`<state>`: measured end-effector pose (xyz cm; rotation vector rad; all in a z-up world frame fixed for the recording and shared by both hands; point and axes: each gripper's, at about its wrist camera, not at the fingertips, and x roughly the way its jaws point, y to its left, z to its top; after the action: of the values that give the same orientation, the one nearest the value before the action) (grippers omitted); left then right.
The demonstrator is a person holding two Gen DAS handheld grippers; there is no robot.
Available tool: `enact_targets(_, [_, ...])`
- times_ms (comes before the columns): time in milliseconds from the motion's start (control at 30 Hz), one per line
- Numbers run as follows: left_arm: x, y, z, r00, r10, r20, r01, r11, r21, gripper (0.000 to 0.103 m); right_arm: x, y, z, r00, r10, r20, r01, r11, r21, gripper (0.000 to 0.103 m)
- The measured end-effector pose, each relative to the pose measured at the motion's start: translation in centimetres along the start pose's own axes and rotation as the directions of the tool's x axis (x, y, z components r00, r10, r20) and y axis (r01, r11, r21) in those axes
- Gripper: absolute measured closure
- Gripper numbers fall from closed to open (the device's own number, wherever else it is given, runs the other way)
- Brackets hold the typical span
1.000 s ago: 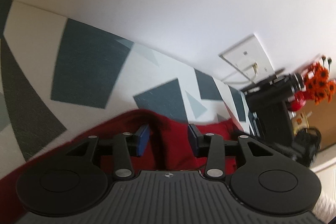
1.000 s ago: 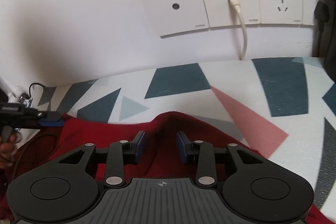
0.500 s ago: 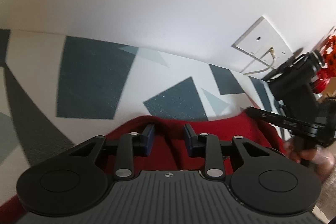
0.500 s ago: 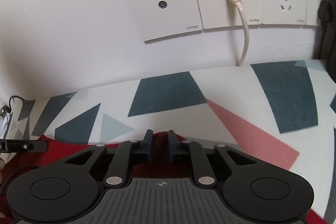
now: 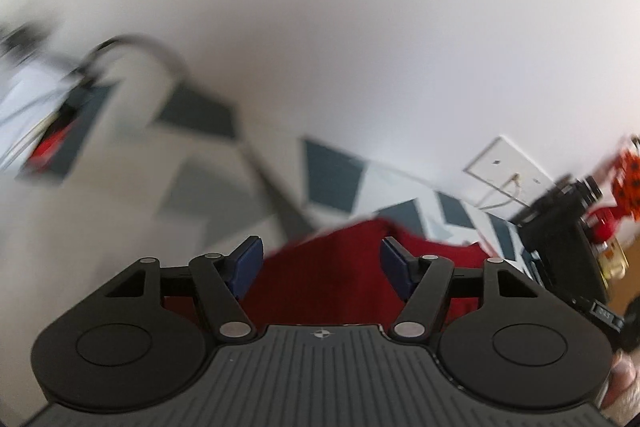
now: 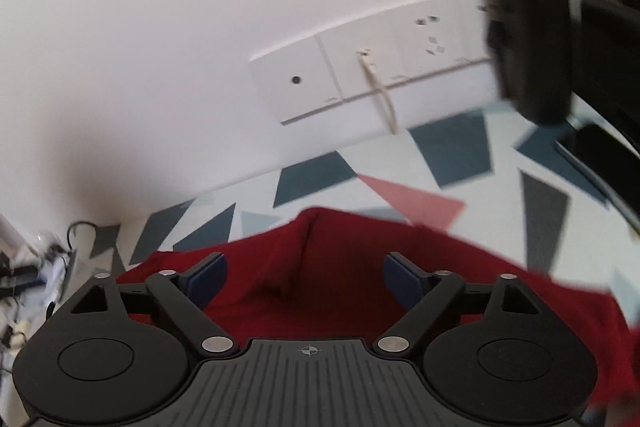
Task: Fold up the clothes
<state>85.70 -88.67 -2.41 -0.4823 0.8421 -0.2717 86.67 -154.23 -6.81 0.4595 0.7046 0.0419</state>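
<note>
On the worktop (image 6: 460,155), which wears a white cover printed with dark teal, grey and pink shapes, a red garment (image 6: 340,267) lies against the far edge near the white wall (image 6: 160,27). Its upper edge rises to a small peak, with a crease running down from it. Both pairs of tongs hang above the cloth with nothing between their blue pads. The right tongs (image 6: 306,277) have just been opening and now stand spread wide, released, the red fabric showing below the gap. The left tongs (image 5: 322,267) have likewise just been opening and are released, the garment (image 5: 340,279) visible beneath and beyond them. A row of white wall sockets (image 6: 372,79) sits above the worktop, with a pale cable (image 6: 380,95) plugged into one and hanging down. In the left wrist view, much of the far left is blurred. At its right edge, the black body of the other tool (image 5: 560,247) shows, with orange flowers (image 5: 628,171) behind it.
</note>
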Motion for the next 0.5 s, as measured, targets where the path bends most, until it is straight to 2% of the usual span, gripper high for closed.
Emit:
enact_targets(133, [-3.1, 1.7, -5.8, 0.998, 0.066, -0.007, -0.066, 0.992, -0.11, 0.037, -0.8, -0.4, -2.7, 0.997, -0.079, -0.023, 0.079, 0.997, 0.002, 0.014])
enact_targets(200, [-4.2, 2.0, -8.2, 0.993, 0.113, -0.021, -0.114, 0.985, -0.126, 0.037, -0.5, -0.1, -4.0, 0.989, -0.137, -0.049, 0.136, 0.99, -0.025, 0.013])
enact_targets(300, [-4.7, 1.9, -11.0, 0.98, 0.182, -0.084, -0.189, 0.978, -0.092, 0.034, 0.0, 0.8, -5.5, 0.982, -0.176, -0.069, 0.171, 0.983, -0.074, 0.008])
enact_targets(400, [-4.2, 1.5, -13.0, 0.958, 0.243, -0.15, -0.251, 0.967, -0.036, 0.033, 0.5, 1.4, -6.3, 0.982, -0.165, -0.09, 0.159, 0.984, -0.075, 0.008])
enact_targets(500, [-3.7, 0.9, -14.2, 0.943, 0.302, -0.14, -0.302, 0.953, 0.023, 0.029, 0.6, 1.9, -6.3, 0.985, -0.149, -0.089, 0.143, 0.987, -0.069, 0.008])
